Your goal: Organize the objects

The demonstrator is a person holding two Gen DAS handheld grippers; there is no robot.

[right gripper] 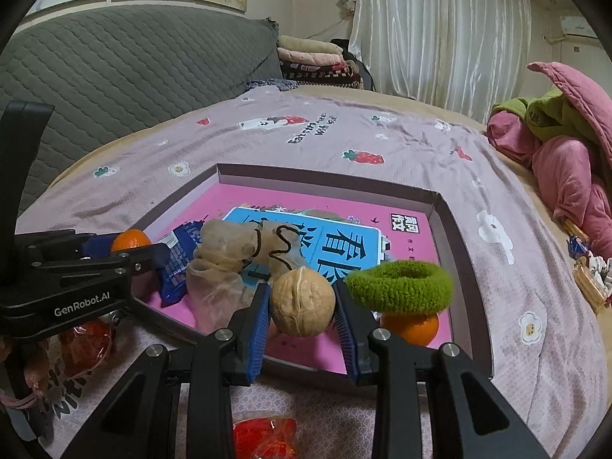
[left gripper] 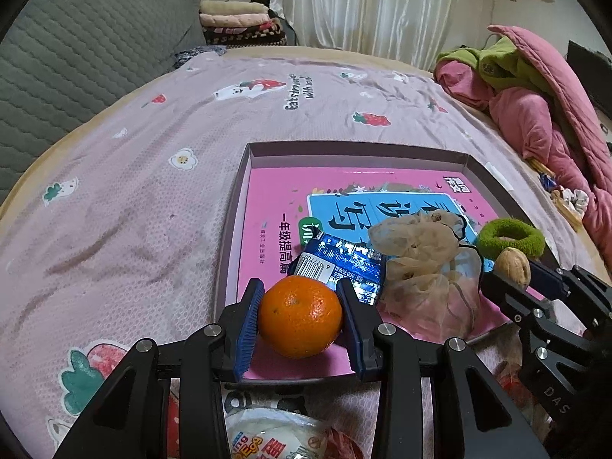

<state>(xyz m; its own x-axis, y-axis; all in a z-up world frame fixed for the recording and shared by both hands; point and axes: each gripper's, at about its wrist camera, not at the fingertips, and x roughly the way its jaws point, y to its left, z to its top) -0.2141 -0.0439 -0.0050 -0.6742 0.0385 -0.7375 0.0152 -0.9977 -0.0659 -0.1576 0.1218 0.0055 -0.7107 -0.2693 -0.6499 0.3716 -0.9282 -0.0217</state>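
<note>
Left wrist view shows the left hand-held gripper (left gripper: 300, 315) clamped on an orange (left gripper: 300, 315), its blue pads pressed to both sides, low over the near edge of a shallow box (left gripper: 355, 150) lying on the bed (left gripper: 134, 199). My guess is that the box serves as the collecting tray, since a pink book lines its floor and a blue snack packet (left gripper: 346, 264), a sheer pouch (left gripper: 420, 264) and a green hair tie (left gripper: 510, 238) already sit in it.

Seen from the right wrist, the right hand-held gripper (right gripper: 302, 302) is partly closed around a walnut (right gripper: 302, 302), gripping it just above the box's near rim, beside the hair tie, which rests on a second orange (right gripper: 411, 329). Both loads look ready to be set down inside.
</note>
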